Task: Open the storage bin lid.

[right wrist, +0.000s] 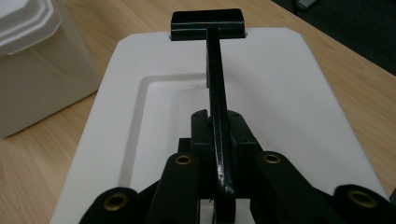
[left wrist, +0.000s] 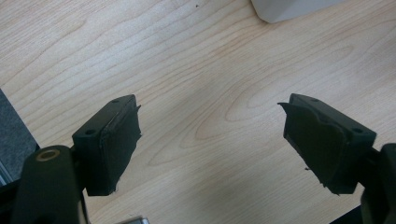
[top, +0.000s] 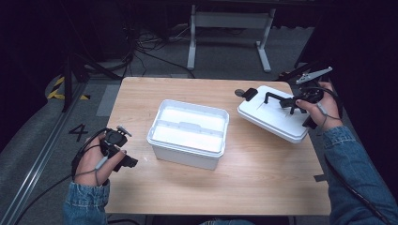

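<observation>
On a wooden table (top: 263, 178), the right gripper (top: 294, 104) pinches the black handle (right wrist: 217, 93) of a white lid (top: 270, 117) at far right, tilted. To do well, keep it level and centred over the open white box (top: 187, 133) mid-table. The left gripper (left wrist: 210, 140), jaws spread and empty, hovers near left. One box, one lid, two grippers.

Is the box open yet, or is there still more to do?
Already done: the white box stands open in the middle of the table. In hand: the right tongs are clamped on the black handle of the lid, off to the box's right. The left tongs are open, holding nothing. What comes next isn't clear.
</observation>
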Demonstrator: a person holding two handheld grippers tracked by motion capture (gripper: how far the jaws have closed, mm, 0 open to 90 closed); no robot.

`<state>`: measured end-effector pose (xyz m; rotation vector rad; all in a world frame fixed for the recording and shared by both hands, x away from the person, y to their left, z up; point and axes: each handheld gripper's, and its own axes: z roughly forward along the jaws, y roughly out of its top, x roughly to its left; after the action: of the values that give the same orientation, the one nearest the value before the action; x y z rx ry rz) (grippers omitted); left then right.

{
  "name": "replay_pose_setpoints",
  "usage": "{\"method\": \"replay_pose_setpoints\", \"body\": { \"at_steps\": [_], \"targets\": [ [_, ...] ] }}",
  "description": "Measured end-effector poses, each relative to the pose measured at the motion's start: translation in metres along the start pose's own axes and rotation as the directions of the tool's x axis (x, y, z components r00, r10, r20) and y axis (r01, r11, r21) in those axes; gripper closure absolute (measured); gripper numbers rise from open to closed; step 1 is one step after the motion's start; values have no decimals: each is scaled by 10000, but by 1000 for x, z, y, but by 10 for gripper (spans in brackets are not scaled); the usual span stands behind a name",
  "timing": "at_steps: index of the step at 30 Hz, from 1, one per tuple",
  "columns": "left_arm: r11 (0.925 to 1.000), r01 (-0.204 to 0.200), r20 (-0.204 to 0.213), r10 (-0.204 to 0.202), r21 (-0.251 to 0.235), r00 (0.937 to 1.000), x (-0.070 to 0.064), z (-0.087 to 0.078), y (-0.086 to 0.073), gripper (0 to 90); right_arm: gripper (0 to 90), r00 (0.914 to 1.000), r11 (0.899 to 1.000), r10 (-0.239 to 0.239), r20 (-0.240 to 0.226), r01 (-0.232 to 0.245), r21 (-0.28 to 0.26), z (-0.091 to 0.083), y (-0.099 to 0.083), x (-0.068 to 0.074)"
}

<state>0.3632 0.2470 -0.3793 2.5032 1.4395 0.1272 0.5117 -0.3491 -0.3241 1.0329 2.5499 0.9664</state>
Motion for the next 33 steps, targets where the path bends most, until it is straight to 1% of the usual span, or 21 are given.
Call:
{"method": "replay_pose_setpoints", "body": {
  "at_steps": [3,5,7,8,9,10,14,17,18,21,23,24,30,32,33],
  "targets": [
    [9999,-87,9,87,-53,10000,1,0,0,194,844,9999,9999,82,-75,-82,77,10,-6,-2],
    [10000,-54,12,54,-5,10000,1,0,0,194,844,9999,9999,121,-76,-120,122,16,-10,-3],
    [9999,-161,-60,161,-47,9999,2,-1,0,194,844,9998,9997,188,-116,-186,165,23,-15,-5],
    [9999,-161,-60,161,-47,9999,2,-1,0,194,844,9998,9997,188,-116,-186,165,23,-15,-5],
    [9998,-151,-81,151,-90,9999,2,-1,0,194,844,9996,9996,244,-139,-242,172,29,-19,-6],
    [10000,-10,57,10,-95,10000,1,0,-1,194,844,9996,9996,244,-139,-242,172,29,-19,-6],
    [10000,10,52,-9,-86,10000,1,-1,-1,194,844,9989,9991,395,-260,-390,181,43,-30,-8],
    [10000,12,59,-12,-71,10000,1,-1,-1,193,844,9984,9986,484,-275,-477,242,48,-34,-8],
    [9999,-104,15,104,-111,9999,2,-1,-1,194,844,9986,9987,462,-261,-456,224,50,-36,-9],
    [9999,-82,11,82,-121,10000,2,0,-1,194,844,9980,9982,567,-268,-561,222,53,-40,-10],
    [9997,-211,-100,210,-138,9997,2,-1,-1,194,844,9978,9981,583,-303,-576,233,56,-44,-11],
    [9998,-128,-12,128,-154,9999,1,0,-1,193,844,9976,9979,611,-326,-603,245,57,-46,-11],
    [10000,-78,0,78,-50,10000,0,1,0,193,843,9953,9963,848,-463,-840,192,62,-56,-13],
    [9998,-195,-30,195,-47,9998,0,1,0,192,843,9947,9958,905,-498,-895,216,64,-59,-14],
    [10000,-65,43,65,-6,10000,-1,2,0,192,843,9944,9955,935,-501,-925,220,66,-61,-15]
  ]
}}
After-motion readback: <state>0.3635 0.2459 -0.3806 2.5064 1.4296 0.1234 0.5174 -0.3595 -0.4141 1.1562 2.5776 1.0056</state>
